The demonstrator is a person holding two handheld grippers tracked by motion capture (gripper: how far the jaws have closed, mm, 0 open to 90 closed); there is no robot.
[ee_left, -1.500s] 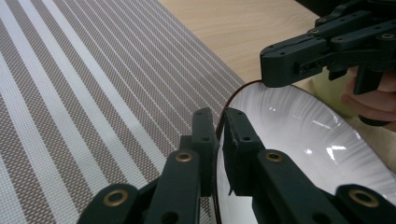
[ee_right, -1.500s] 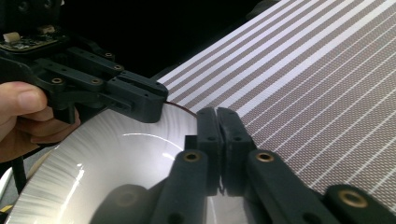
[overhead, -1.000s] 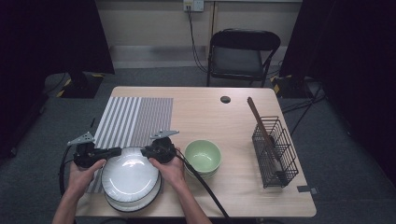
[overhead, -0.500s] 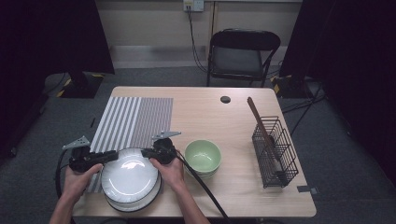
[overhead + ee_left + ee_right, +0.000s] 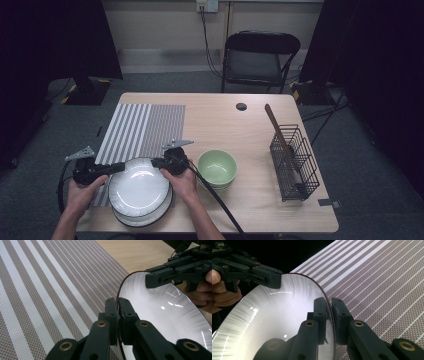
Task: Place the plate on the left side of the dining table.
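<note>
A white plate (image 5: 139, 186) with a thin dark rim is held at both sides, just over a stack of similar plates (image 5: 145, 216) at the table's front left. My left gripper (image 5: 120, 166) is shut on the plate's left rim, and in the left gripper view the jaws (image 5: 118, 308) pinch the edge of the plate (image 5: 165, 312). My right gripper (image 5: 155, 162) is shut on the opposite rim. In the right gripper view its jaws (image 5: 329, 311) clamp the edge of the plate (image 5: 269, 317), and the left gripper (image 5: 265, 276) shows across it.
A striped grey placemat (image 5: 142, 127) lies just beyond the plates. Stacked green bowls (image 5: 216, 167) stand right of my right hand. A black wire basket (image 5: 294, 162) with a wooden-handled utensil (image 5: 276, 131) is at the right. A folding chair (image 5: 260, 60) stands behind the table.
The left gripper and hand have shifted a little left and toward the person. The plate stays held at both rims in about the same place.
</note>
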